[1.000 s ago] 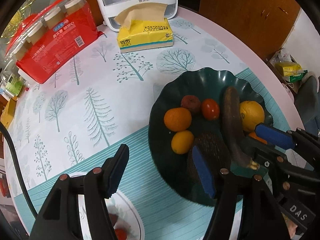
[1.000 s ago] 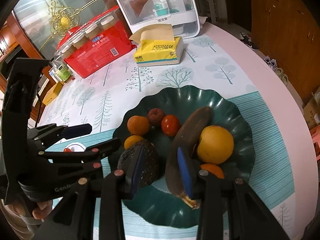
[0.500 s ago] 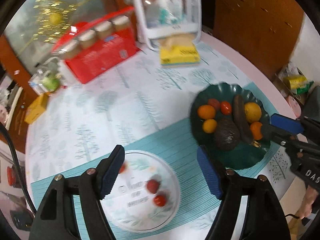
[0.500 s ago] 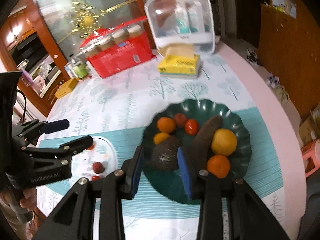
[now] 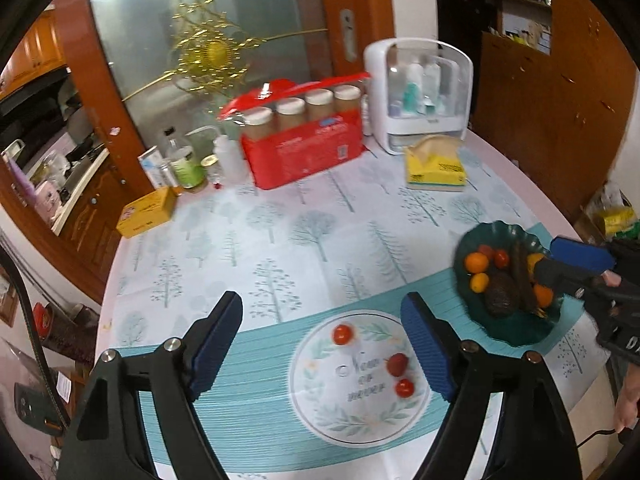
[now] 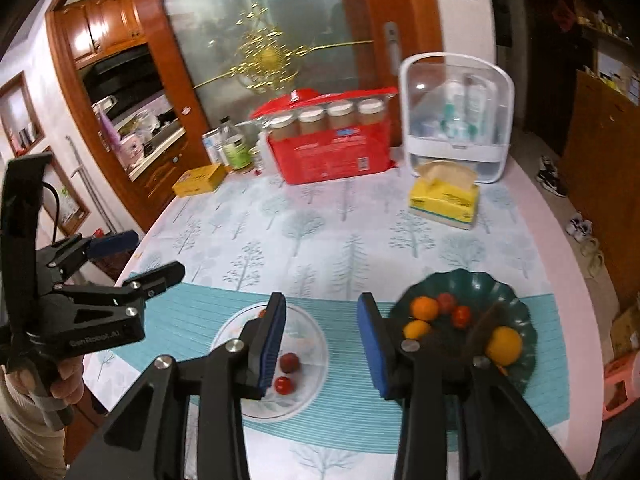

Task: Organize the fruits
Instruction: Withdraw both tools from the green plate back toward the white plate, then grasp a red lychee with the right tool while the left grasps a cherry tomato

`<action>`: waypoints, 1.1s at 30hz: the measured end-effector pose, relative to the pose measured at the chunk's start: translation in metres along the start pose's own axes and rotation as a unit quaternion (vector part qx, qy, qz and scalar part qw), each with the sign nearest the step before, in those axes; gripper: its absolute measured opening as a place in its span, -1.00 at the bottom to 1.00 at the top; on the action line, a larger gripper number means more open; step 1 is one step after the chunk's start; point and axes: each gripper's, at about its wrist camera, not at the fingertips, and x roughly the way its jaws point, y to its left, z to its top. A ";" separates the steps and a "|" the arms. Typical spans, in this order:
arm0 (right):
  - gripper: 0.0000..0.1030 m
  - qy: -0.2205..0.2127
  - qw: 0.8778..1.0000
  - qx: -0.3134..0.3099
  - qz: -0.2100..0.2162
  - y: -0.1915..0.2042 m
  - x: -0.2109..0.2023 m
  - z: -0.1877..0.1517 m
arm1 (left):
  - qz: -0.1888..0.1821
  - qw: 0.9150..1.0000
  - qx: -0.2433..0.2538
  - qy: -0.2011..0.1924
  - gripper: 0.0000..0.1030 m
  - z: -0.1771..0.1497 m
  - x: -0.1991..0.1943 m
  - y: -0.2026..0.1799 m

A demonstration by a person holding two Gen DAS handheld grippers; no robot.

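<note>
Moved: both my grippers have lifted back from the green fruit bowl (image 6: 516, 300).
Left gripper (image 5: 322, 344): jaws just widened, released, empty, above the white plate (image 5: 320, 420).
Right gripper (image 6: 322, 346): slightly apart, empty.
Fruits: oranges, avocado in bowl; tomatoes (image 5: 342, 333) on plate.

Left gripper (image 5: 322, 344) and right gripper (image 6: 322, 344) both gape, empty, opening.

On the table (image 5: 280, 248), a plate (image 5: 320, 408) with three tomatoes (image 5: 342, 333) lies left of a bowl (image 5: 516, 334) of fruit, and behind them stand a tissue box (image 5: 436, 168), a jar pack (image 5: 304, 148) and a cabinet (image 5: 420, 92).
</note>
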 end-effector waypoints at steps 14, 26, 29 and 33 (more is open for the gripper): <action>-0.25 0.143 0.989 -0.024 0.019 0.035 0.123 -0.026 | -0.009 0.998 -0.019 0.061 0.56 -0.016 0.099 0.035; -0.25 0.197 0.980 -0.018 0.022 0.035 0.187 -0.074 | -0.001 0.993 0.021 0.113 0.56 -0.063 0.205 0.000; -0.25 0.207 0.978 -0.016 0.025 0.035 0.197 -0.081 | -0.008 0.993 0.013 0.119 0.56 -0.069 0.218 -0.003; -0.25 0.223 0.974 -0.015 0.030 0.034 0.209 -0.088 | -0.033 0.992 -0.004 0.122 0.56 -0.074 0.226 -0.006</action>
